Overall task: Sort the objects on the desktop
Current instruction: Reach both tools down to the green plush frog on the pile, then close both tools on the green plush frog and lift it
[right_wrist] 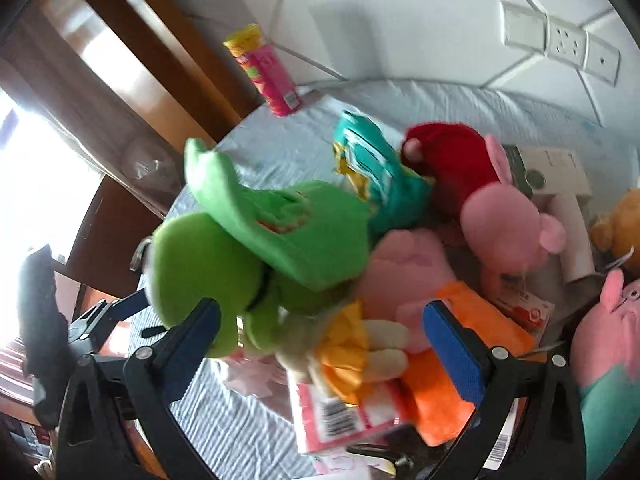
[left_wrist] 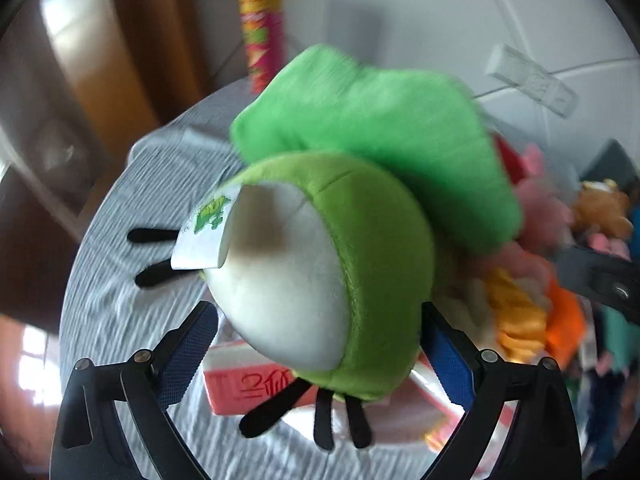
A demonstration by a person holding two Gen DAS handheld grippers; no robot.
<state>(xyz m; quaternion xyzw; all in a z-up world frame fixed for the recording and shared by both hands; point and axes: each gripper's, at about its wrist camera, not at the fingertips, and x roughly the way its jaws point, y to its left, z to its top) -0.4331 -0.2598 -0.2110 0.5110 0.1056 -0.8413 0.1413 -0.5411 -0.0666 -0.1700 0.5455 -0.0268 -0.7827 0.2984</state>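
Observation:
A green frog plush (left_wrist: 360,208) with a white belly, black legs and a paper tag fills the left wrist view. My left gripper (left_wrist: 320,356) is shut on the plush's lower body and holds it above the table. In the right wrist view the same frog plush (right_wrist: 248,256) hangs at the left, with the left gripper's black frame (right_wrist: 100,320) beside it. My right gripper (right_wrist: 322,340) is open and empty, over a yellow and cream plush (right_wrist: 352,352) and an orange plush (right_wrist: 460,360).
A round table with a grey striped cloth (right_wrist: 256,432) carries a pink chip can (right_wrist: 268,72), a teal snack bag (right_wrist: 376,168), a red plush (right_wrist: 456,160), pink plush pigs (right_wrist: 508,232), a pink box (right_wrist: 344,416) and a cardboard box (right_wrist: 552,172). A white wall stands behind.

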